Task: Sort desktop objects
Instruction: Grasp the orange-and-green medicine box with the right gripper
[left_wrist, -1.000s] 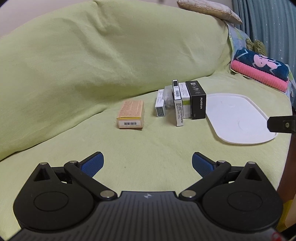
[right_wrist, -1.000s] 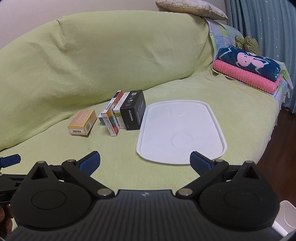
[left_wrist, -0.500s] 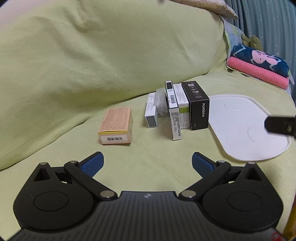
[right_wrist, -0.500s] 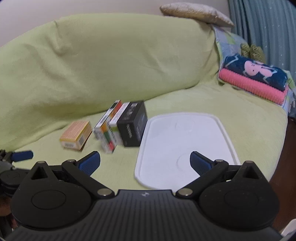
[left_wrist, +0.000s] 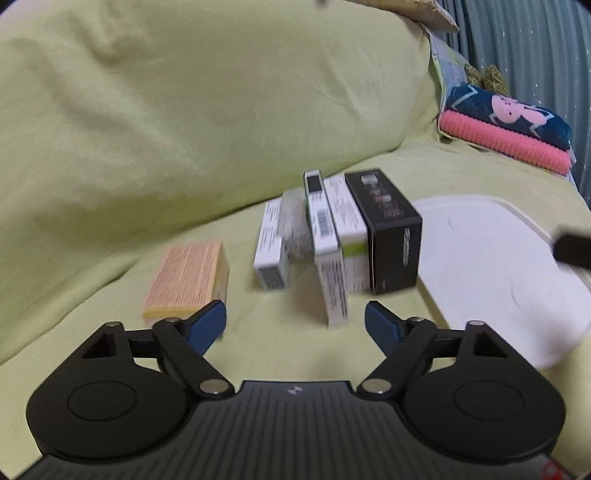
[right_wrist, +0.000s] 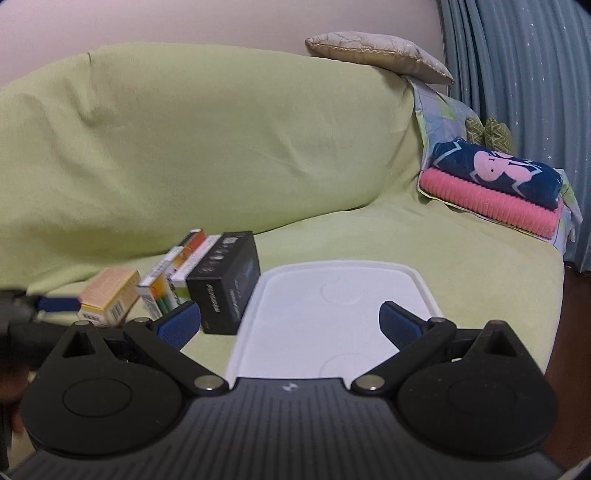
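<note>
While the white tray lies bare at 3 o'clock of the standing boxes and orange box, nothing looks sorted, and left gripper and right gripper gape empty.

Print on the glossy black carton is smeared unreadable — left of it, a grey item sits half-hidden between white cartons.
</note>
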